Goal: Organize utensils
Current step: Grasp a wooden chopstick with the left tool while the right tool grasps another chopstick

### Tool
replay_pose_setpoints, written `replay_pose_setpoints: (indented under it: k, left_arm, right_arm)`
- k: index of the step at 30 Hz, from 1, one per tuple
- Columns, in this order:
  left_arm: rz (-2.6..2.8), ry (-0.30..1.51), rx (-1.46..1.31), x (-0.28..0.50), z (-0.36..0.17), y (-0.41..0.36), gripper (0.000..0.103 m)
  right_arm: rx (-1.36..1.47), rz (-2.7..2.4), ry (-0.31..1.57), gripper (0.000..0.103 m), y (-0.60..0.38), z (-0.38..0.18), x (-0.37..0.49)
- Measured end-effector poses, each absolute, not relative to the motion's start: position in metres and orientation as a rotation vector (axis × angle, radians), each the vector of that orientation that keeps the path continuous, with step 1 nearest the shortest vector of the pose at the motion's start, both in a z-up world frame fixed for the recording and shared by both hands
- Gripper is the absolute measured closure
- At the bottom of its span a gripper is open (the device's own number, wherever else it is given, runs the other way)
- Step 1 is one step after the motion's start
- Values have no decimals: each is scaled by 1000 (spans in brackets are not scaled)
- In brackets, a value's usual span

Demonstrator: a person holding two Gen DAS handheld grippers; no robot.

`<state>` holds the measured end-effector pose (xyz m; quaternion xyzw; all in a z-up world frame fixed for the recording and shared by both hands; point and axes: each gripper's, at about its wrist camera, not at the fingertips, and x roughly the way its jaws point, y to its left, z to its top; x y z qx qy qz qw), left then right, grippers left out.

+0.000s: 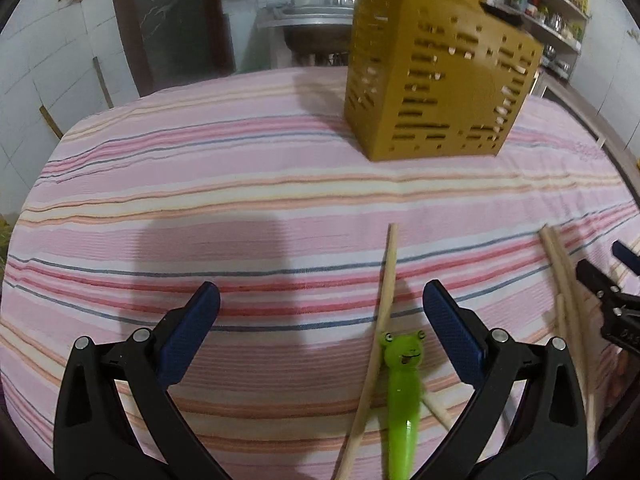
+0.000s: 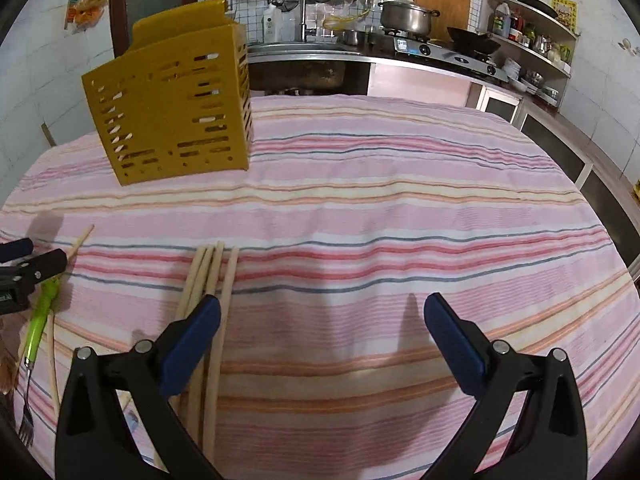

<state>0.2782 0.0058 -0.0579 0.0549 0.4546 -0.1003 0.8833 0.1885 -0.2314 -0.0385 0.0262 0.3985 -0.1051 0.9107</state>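
Left gripper (image 1: 320,320) jaws released above green frog-handled fork (image 1: 402,392); right gripper (image 2: 322,320) jaws released beside wooden chopstick bundle (image 2: 212,280); slotted mustard-yellow plastic caddy (image 2: 172,108) stood upright behind.

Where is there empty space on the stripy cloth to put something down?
Bare cloth stretches right of the yellow holder and the chopstick bundle. It is crowded on the near left, where the frog fork lies among loose chopsticks.
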Motion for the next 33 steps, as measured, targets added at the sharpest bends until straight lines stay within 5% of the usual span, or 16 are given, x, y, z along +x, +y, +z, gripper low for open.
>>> replay_pose_setpoints:
  k: [19, 25, 33]
  left_arm:
    - [-151, 972, 122, 293, -67, 12, 7]
    - [-156, 977, 125, 294, -63, 13, 20]
    - [-177, 987, 150, 286, -57, 3, 50]
  right_arm:
    - [18, -224, 878, 4, -223, -48, 197]
    - [54, -236, 907, 4, -225, -49, 199]
    - [124, -282, 946, 4, -228, -50, 202]
